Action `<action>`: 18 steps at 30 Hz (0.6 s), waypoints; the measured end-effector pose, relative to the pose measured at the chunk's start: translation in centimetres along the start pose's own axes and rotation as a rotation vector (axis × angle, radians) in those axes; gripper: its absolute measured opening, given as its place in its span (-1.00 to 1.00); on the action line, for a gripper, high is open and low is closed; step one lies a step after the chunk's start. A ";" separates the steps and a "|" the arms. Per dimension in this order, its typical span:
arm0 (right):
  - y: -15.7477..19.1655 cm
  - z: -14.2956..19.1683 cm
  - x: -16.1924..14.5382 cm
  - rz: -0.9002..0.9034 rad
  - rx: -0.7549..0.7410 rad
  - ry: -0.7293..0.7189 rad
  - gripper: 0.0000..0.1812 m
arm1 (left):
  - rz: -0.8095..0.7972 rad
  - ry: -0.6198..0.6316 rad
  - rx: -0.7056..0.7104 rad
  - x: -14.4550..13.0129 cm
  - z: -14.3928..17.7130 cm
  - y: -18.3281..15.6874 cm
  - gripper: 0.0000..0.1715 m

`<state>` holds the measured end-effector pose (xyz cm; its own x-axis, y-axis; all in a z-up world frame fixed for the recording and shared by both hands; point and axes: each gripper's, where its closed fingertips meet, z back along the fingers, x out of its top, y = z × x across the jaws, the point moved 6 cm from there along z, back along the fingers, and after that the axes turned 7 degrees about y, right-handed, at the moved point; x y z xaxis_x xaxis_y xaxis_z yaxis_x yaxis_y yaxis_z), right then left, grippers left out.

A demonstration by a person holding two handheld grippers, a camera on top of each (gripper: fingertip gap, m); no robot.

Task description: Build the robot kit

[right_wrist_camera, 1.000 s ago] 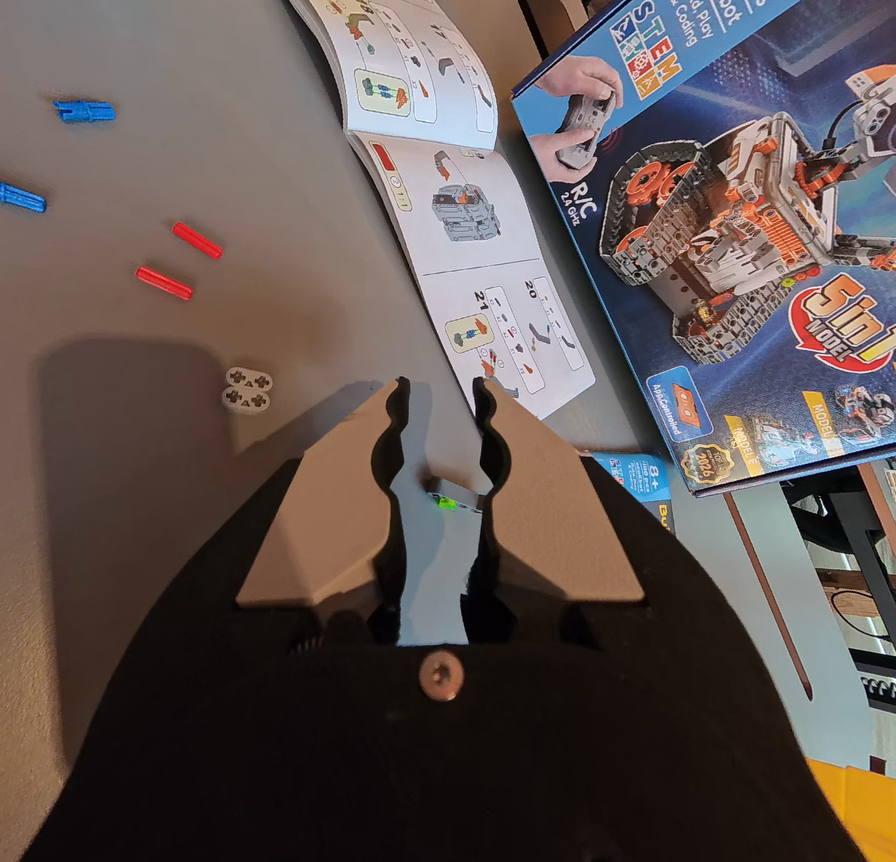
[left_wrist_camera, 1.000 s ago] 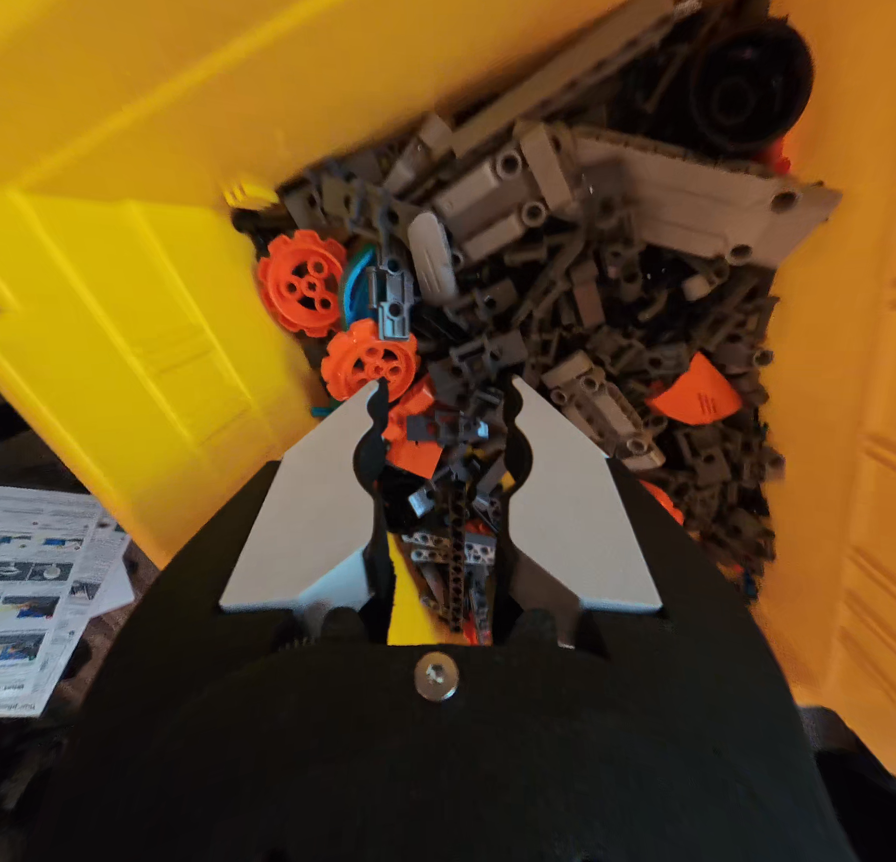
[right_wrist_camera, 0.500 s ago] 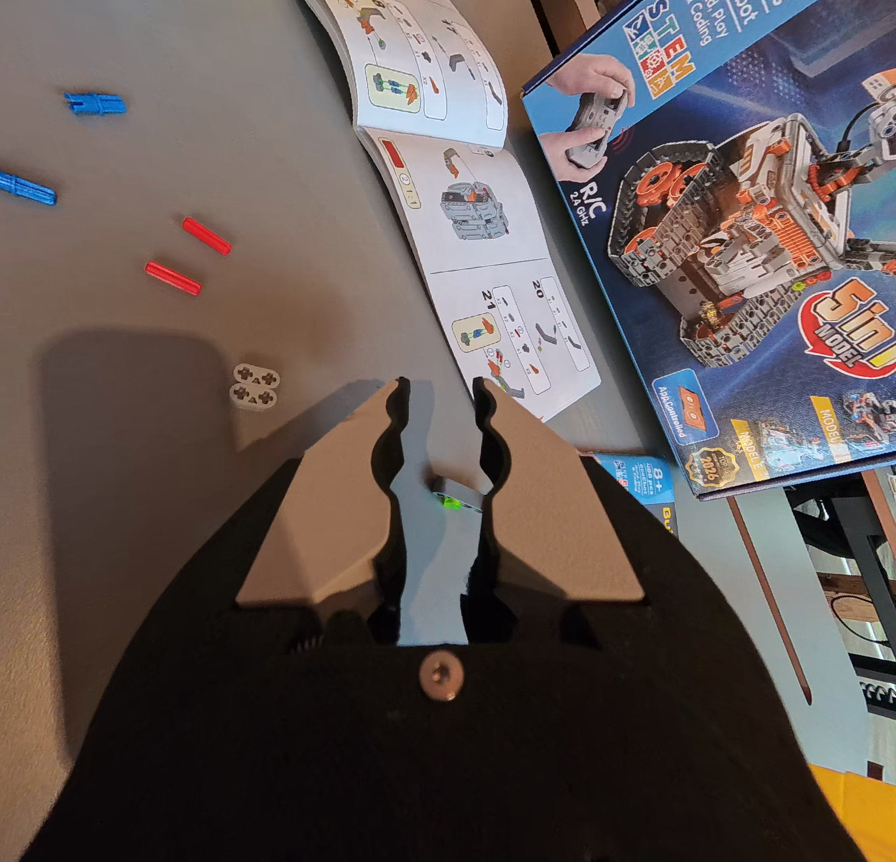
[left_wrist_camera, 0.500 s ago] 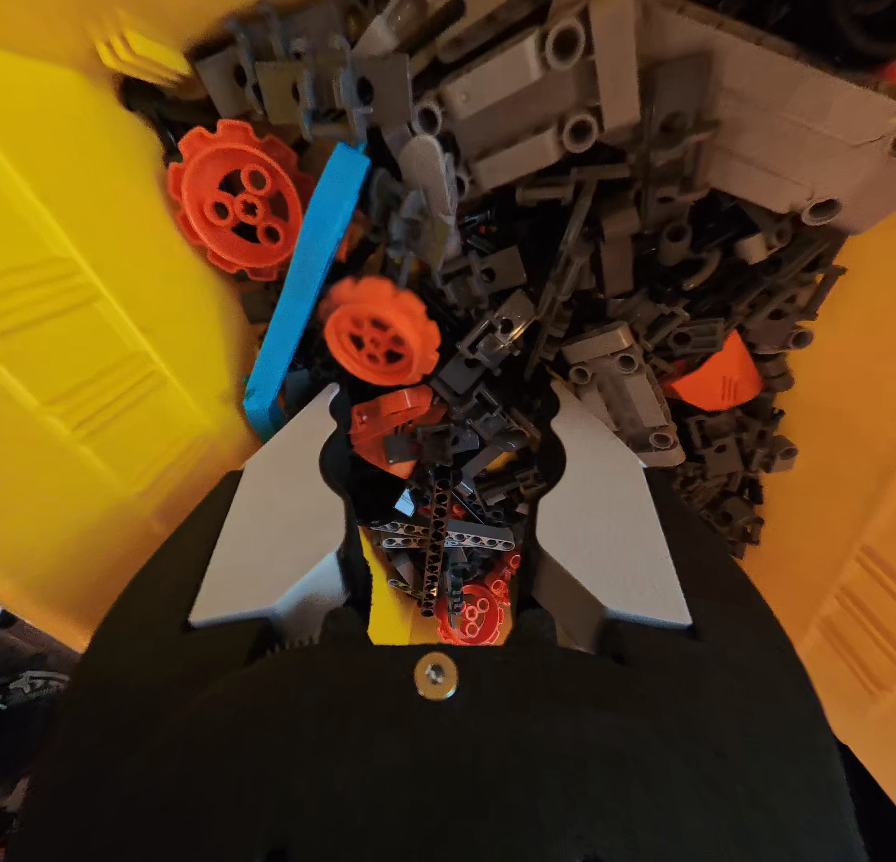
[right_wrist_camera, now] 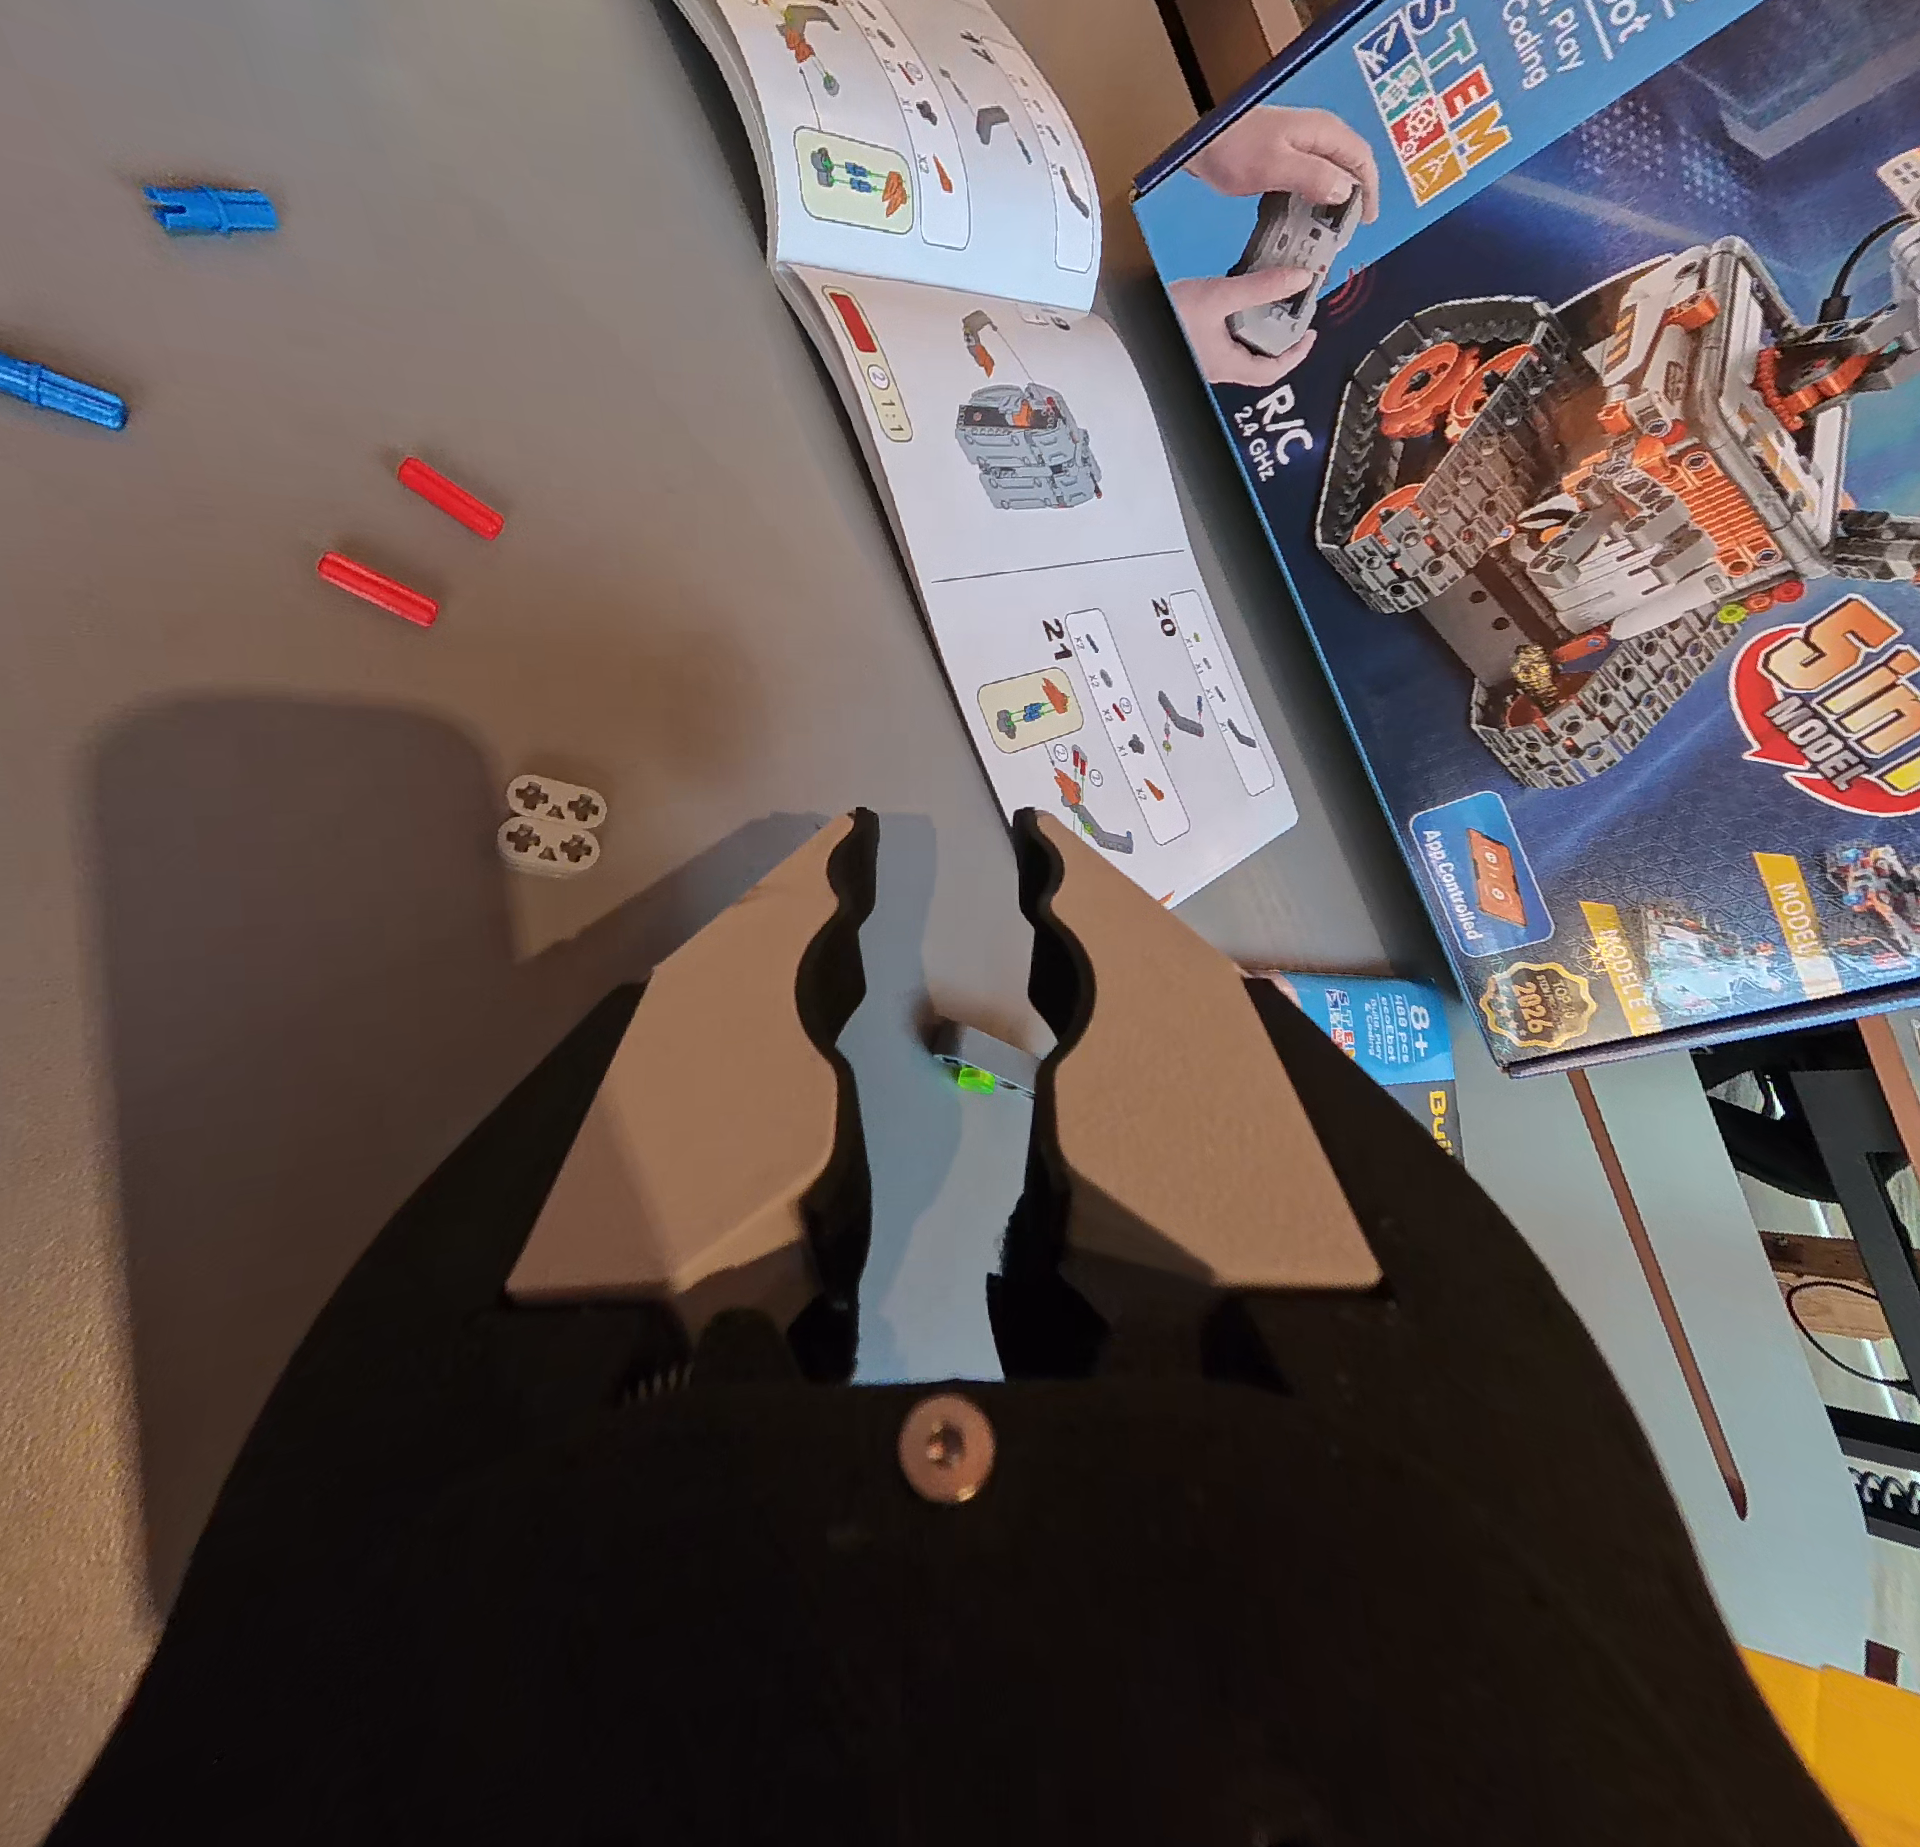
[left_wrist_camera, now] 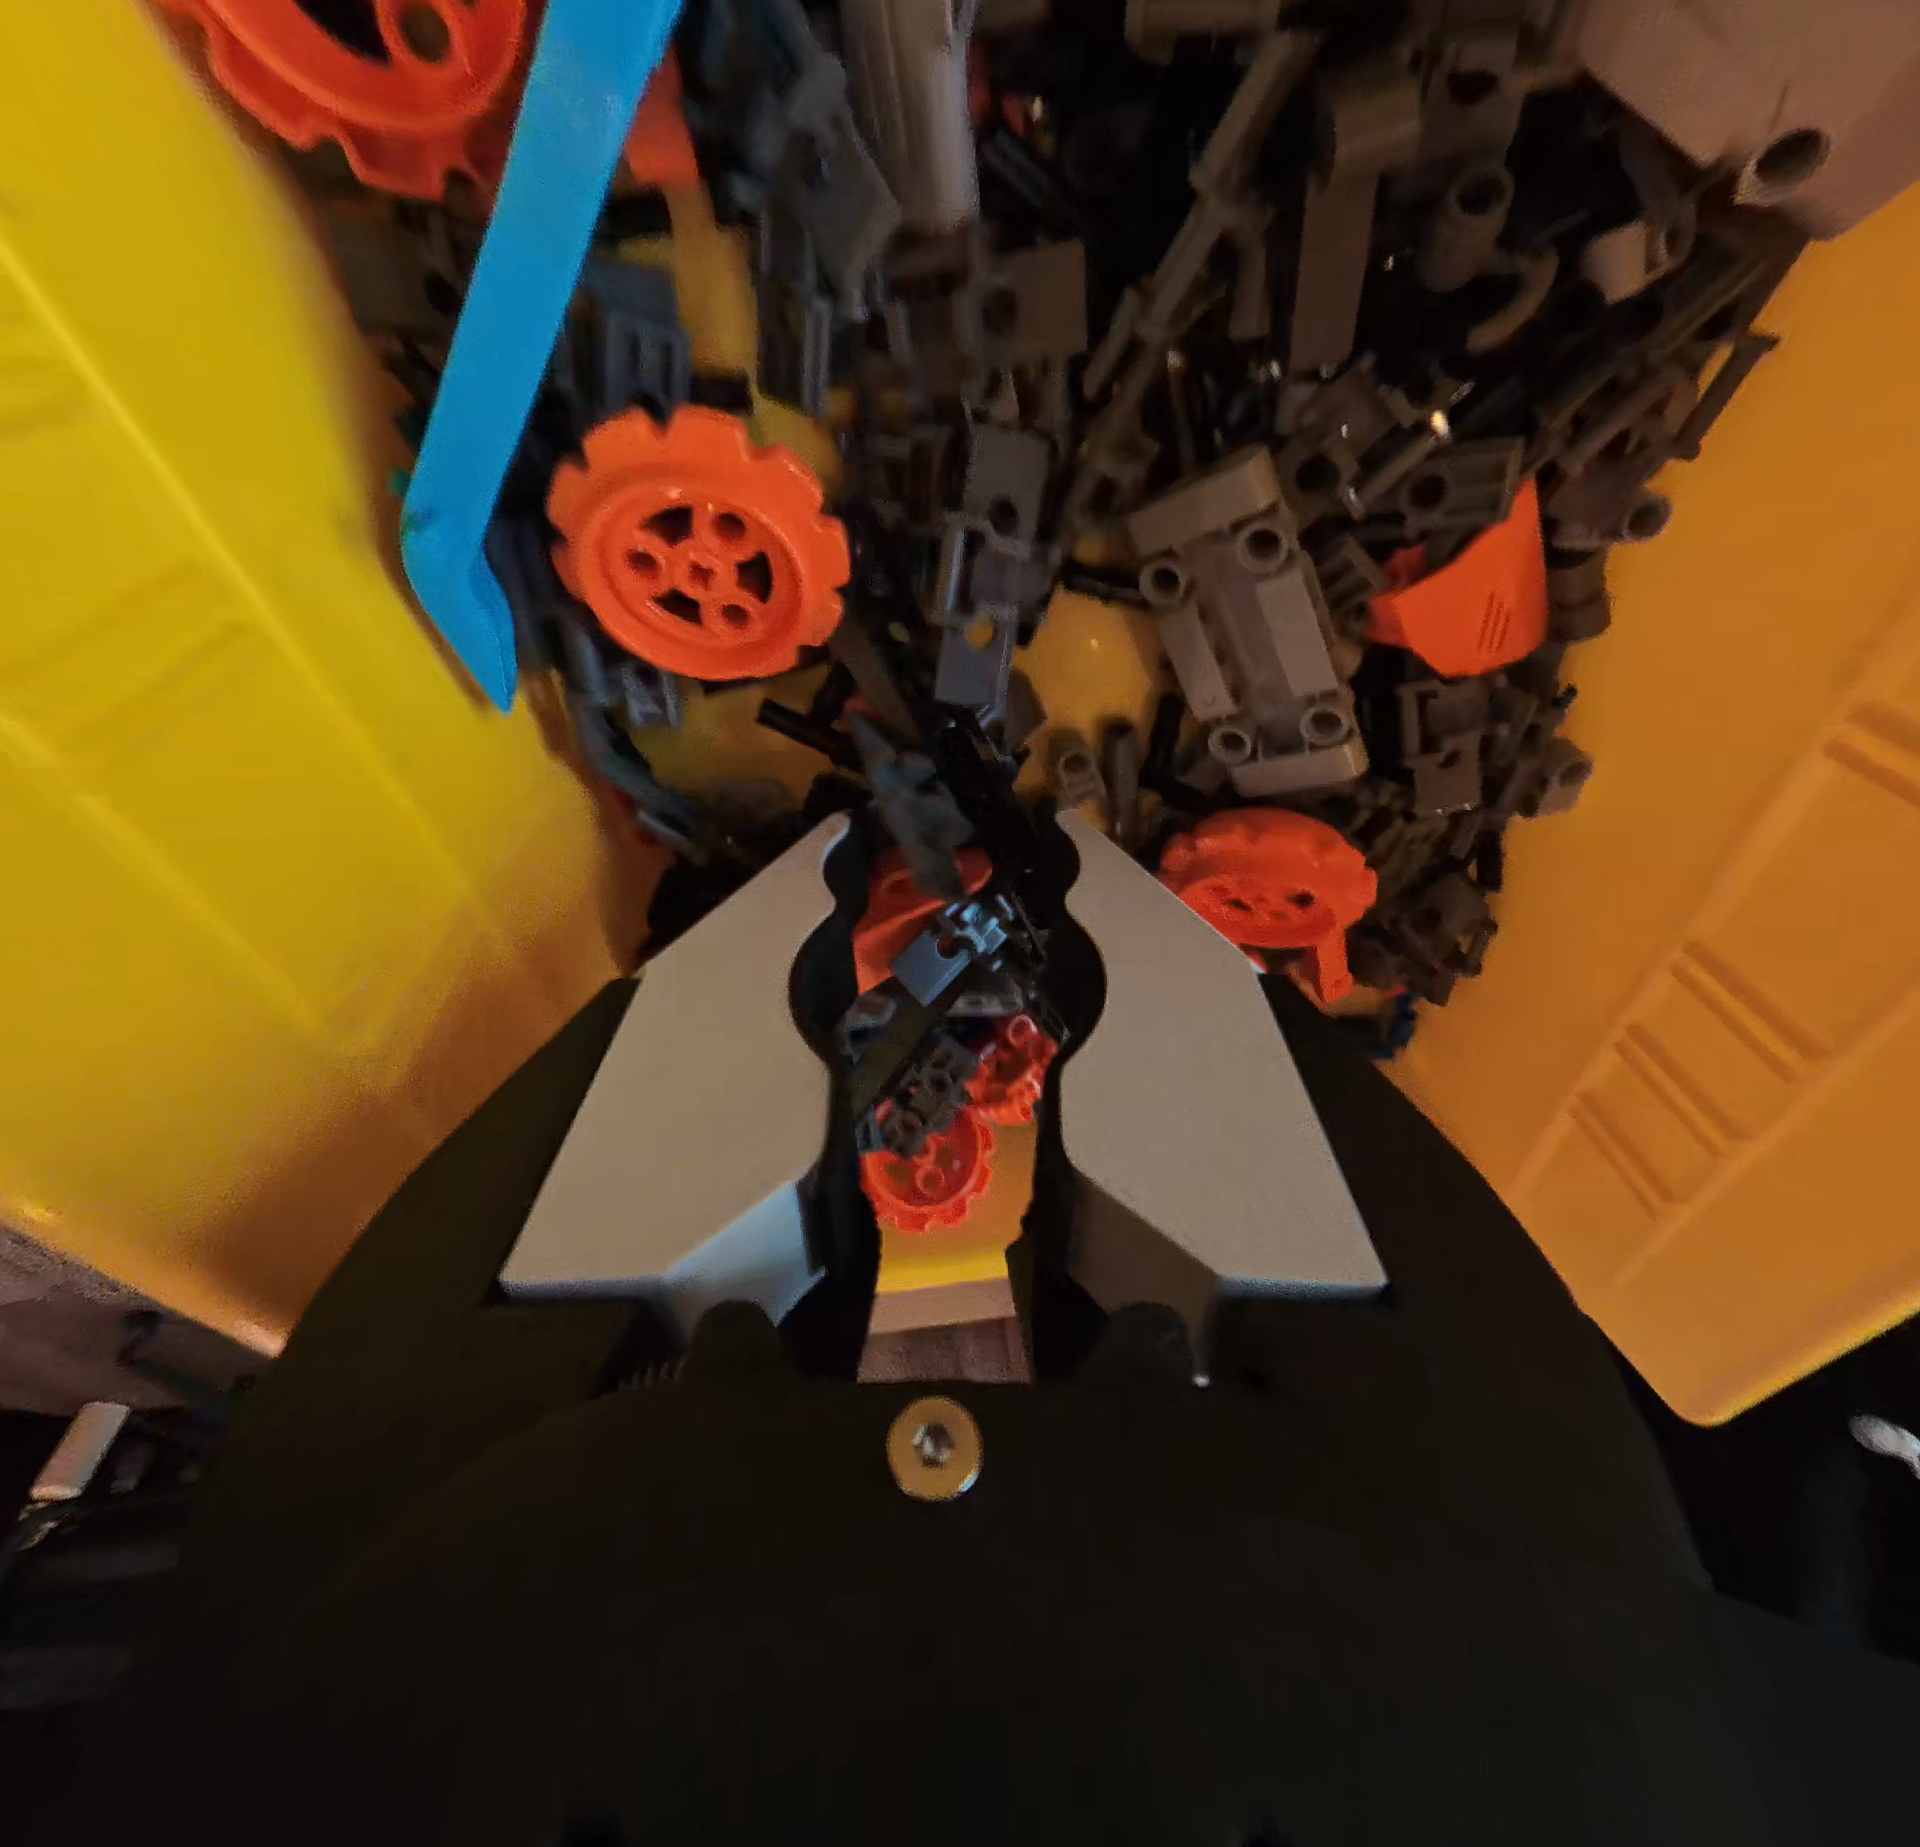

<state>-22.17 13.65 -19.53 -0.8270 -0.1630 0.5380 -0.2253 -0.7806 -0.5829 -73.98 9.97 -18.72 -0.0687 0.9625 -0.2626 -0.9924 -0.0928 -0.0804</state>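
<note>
Left gripper (left_wrist_camera: 951, 841): jaws spread, tips in the heap of grey and orange plastic building parts (left_wrist_camera: 1195, 467) inside the yellow plastic bin (left_wrist_camera: 208, 758).
Right gripper (right_wrist_camera: 943, 829): jaws apart, empty, above the grey table (right_wrist_camera: 520, 239); two white oval plastic links (right_wrist_camera: 553, 825) left of them.

Left hand-held gripper (left_wrist_camera: 954, 841) and right hand-held gripper (right_wrist_camera: 943, 829): jaws slightly parted.

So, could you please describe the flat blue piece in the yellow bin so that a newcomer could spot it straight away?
Look into the yellow bin, at the left edge of its heap of grey and black building parts. There a long flat blue strip slants between a large orange toothed wheel above and a smaller orange wheel below. It is the only blue piece, and long and plain.
</note>
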 end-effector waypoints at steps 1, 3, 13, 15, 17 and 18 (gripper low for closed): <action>0.0 0.0 0.0 0.001 0.001 0.001 -0.71 | 0.015 0.010 -0.002 -0.5 0.2 -0.1 -0.61; 0.0 0.0 0.0 0.003 0.003 0.002 -0.71 | 0.039 0.005 0.022 -1.6 1.0 -0.2 -0.44; 0.2 -0.1 0.0 0.008 0.011 0.002 -0.71 | -0.040 0.187 0.026 -6.1 -0.1 -2.9 -0.67; 0.2 -0.1 0.0 0.009 0.011 0.002 -0.71 | -0.026 0.193 0.038 -5.5 -0.3 -2.4 -0.69; 0.2 0.0 0.0 0.009 0.012 0.001 -0.71 | -0.036 0.191 0.016 -5.0 -0.6 -2.4 -0.75; 0.2 -0.1 0.0 0.009 0.013 0.001 -0.71 | -0.044 0.195 0.013 -4.8 -0.8 -2.3 -0.77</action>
<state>-22.29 13.50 -19.68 -0.8293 -0.1694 0.5324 -0.2114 -0.7870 -0.5797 -71.25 5.38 -18.01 -0.0051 0.8980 -0.4400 -0.9954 -0.0467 -0.0838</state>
